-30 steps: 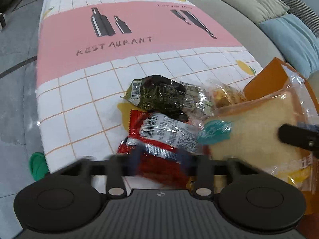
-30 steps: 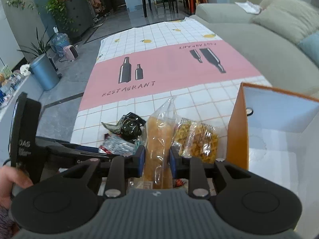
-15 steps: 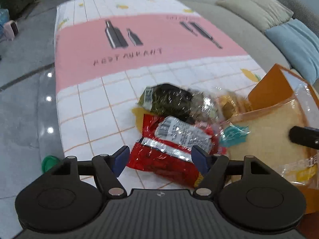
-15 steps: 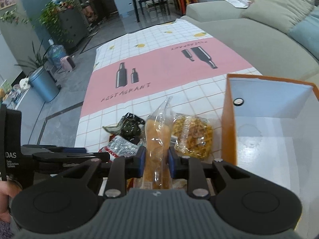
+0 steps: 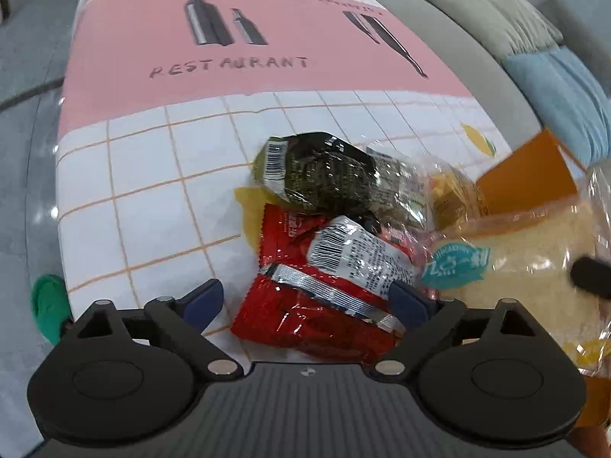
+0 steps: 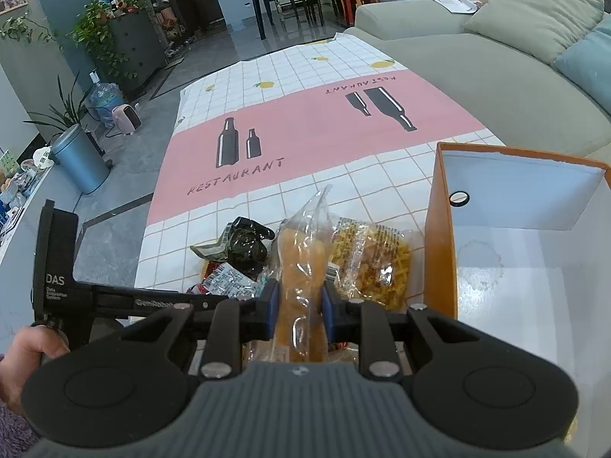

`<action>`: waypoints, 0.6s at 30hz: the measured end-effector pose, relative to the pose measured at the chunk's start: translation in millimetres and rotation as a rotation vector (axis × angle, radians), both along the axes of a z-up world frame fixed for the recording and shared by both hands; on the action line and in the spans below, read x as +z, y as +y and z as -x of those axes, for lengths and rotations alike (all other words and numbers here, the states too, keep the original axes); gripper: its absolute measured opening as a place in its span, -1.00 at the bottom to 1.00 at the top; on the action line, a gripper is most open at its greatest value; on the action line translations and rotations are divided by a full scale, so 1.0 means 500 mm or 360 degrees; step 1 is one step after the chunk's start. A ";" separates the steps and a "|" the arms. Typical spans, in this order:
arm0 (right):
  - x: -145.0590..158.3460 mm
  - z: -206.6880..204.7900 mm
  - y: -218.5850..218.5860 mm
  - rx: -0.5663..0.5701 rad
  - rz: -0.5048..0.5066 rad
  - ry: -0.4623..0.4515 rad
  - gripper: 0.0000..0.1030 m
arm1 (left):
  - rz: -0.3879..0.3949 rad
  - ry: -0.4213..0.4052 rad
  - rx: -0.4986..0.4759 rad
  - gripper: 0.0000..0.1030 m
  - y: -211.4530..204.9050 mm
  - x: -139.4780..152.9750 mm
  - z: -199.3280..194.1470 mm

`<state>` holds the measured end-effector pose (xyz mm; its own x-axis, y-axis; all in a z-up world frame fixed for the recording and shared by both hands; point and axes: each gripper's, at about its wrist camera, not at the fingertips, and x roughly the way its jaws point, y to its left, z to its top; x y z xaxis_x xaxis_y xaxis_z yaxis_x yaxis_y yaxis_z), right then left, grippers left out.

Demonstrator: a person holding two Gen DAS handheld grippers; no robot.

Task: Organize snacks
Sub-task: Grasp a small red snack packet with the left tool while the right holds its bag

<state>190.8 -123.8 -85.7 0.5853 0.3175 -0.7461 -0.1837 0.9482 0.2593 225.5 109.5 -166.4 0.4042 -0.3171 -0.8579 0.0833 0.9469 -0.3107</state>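
Snacks sit in a loose heap at the near edge of the worktop [image 5: 152, 160], which is covered w/ a pink-and-grid cloth: red packet [image 5: 324, 290] nearest the left claw [image 5: 305, 299], dark green packet [image 5: 324, 175] just beyond at 12 o'clock, a clear bag of yellow crisps [image 6: 372, 255] behind at approx 1 o'clock. Left claw's jaws are opening, now spread wide, red packet between them but pads not pressing on it. Right claw [image 6: 299, 301] is closed narrow on a bread bag [image 6: 303, 252], gripped across its lower body, twisted top pointing up. In the left view the same bag fills the 3 o'clock side. Handling, as a judgement: all are light, soft, crinkly film, prob. slippery; crisps and bread crush easily, so a gentle pinch at a seam or flat side beats a hard squeeze mid-bag. Red packet looks best taken across its short width. Orange box [image 6: 439, 229], white inside and seemingly empty, stands at 3 o'clock of the pile, its wall just beside the crisps; the bag must clear that rim. Open room is ample toward 12 o'clock; worktop edge runs close at 9 o'clock, floor below, sofa [image 6: 496, 76] beyond at 2 o'clock.
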 end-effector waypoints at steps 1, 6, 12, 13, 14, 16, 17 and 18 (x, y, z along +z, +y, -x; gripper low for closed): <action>-0.001 -0.001 0.001 0.0001 0.0000 -0.0001 -0.58 | -0.0020 -0.0009 -0.0023 1.00 -0.009 0.000 0.001; -0.006 0.000 -0.003 -0.0005 -0.0006 0.0010 -0.58 | -0.0025 -0.0046 -0.0028 0.64 -0.025 0.021 0.018; 0.002 0.008 -0.016 -0.0007 -0.0055 0.0026 -0.58 | 0.0067 -0.0157 0.0047 -0.14 -0.017 0.090 0.065; 0.004 0.008 -0.015 -0.0002 -0.0060 0.0028 -0.58 | 0.0088 -0.0181 0.0046 -0.15 -0.021 0.102 0.073; 0.007 0.010 -0.015 0.0004 -0.0069 0.0028 -0.58 | 0.0106 -0.0201 0.0040 -0.15 -0.026 0.113 0.081; 0.012 0.013 -0.017 0.0014 -0.0067 0.0024 -0.58 | 0.0147 -0.0227 0.0021 -0.15 -0.038 0.132 0.096; 0.013 0.014 -0.018 0.0018 -0.0064 0.0025 -0.58 | 0.0159 -0.0237 0.0008 -0.15 -0.045 0.140 0.103; 0.016 0.016 -0.021 0.0023 -0.0062 0.0030 -0.58 | 0.0176 -0.0251 -0.0009 -0.15 -0.054 0.148 0.111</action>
